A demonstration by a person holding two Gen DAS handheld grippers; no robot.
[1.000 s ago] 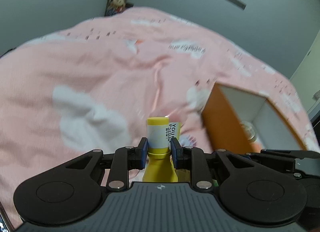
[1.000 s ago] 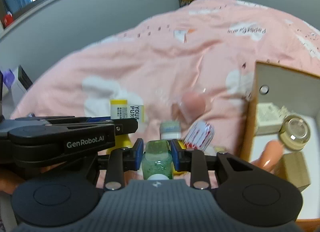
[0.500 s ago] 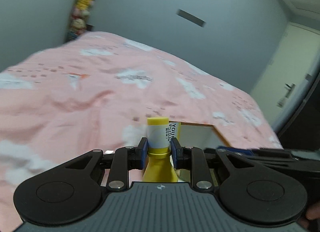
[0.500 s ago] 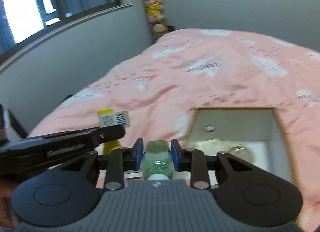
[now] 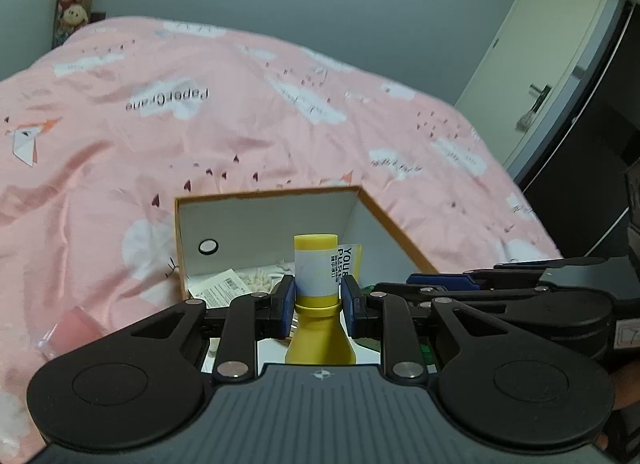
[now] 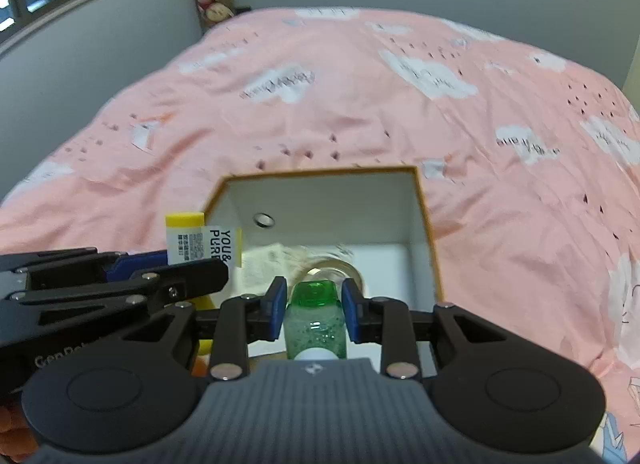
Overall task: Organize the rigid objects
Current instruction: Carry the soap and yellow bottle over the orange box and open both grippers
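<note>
A yellow bottle [image 5: 316, 268] and green bottle [image 6: 316, 316] are gripped by the left tool [image 5: 316, 300] and right tool [image 6: 314, 306], side by side over the box [image 6: 424, 220]; a collision is risked.

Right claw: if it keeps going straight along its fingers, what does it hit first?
Likely the white inner far wall of the box. The right claw, shut on the green bottle, points into the open box; depth is unclear.
</note>
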